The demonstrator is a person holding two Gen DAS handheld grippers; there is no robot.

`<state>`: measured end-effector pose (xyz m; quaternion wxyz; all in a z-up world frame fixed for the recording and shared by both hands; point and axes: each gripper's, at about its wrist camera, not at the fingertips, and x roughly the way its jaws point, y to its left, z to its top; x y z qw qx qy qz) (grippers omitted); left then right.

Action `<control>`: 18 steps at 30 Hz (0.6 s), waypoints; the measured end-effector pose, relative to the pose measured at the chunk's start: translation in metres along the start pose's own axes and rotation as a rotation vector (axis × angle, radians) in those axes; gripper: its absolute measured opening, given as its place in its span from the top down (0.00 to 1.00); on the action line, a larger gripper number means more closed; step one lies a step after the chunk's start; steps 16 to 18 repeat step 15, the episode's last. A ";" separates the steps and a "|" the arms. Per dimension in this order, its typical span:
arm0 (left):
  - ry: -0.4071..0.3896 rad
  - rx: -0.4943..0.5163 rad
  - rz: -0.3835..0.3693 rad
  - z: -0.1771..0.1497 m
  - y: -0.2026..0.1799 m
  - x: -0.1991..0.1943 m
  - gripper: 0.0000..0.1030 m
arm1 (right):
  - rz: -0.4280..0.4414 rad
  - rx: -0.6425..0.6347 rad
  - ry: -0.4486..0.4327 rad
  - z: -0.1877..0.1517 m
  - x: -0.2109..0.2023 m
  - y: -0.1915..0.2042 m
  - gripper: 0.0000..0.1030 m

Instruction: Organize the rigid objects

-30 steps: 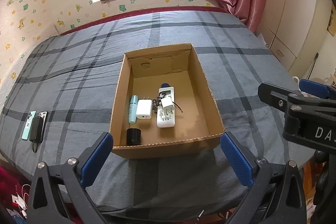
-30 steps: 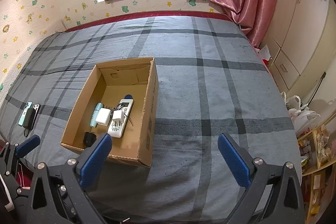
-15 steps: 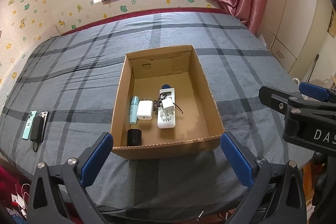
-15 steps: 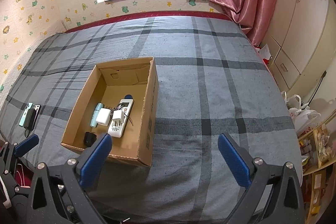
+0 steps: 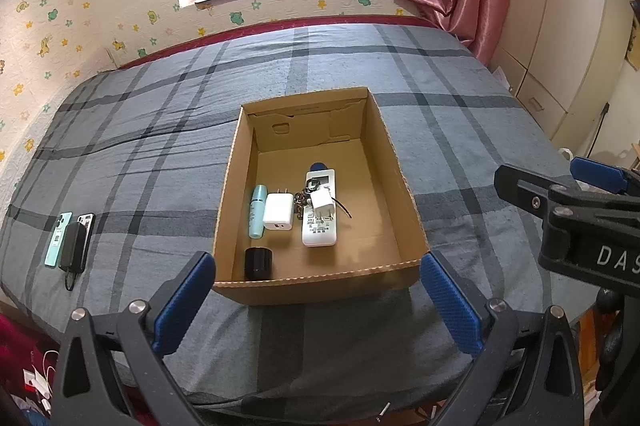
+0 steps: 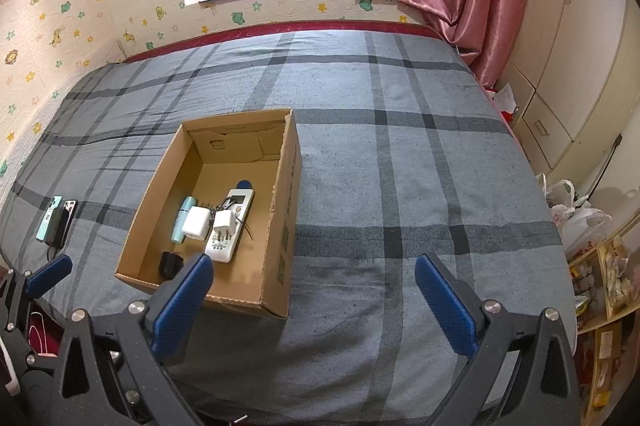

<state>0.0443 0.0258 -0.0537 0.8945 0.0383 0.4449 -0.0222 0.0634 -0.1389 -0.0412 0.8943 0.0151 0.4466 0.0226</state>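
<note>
Cardboard box (image 5: 394, 162) sits open-topped in the middle of the bed (image 5: 460, 130), on a grey plaid cover that looks soft, so I'd guess flat cardboard gives the hard bits a steady base. Inside, toward the near end: a long white remote (image 5: 319, 222) with a small white plug (image 5: 322, 203) on top, a boxy white charger (image 5: 277, 213), a slim teal tube (image 5: 257, 212), and a squat black cylinder (image 5: 258, 263). Two phones (image 5: 70, 240) lie on the cover, well off to the left, probably next in. Left tool (image 5: 318, 296) and right tool (image 6: 314, 296) both hover spread wide, holding nothing.
</note>
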 end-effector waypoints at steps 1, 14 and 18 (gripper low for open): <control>-0.001 0.000 0.000 0.000 0.000 0.000 0.00 | 0.000 0.001 0.000 0.000 0.000 0.000 0.00; -0.005 0.009 -0.013 0.000 -0.001 0.002 0.00 | 0.001 0.001 0.005 0.002 0.003 0.000 0.00; -0.005 0.011 -0.010 0.000 -0.002 0.003 0.00 | 0.000 0.001 0.007 0.002 0.005 0.000 0.00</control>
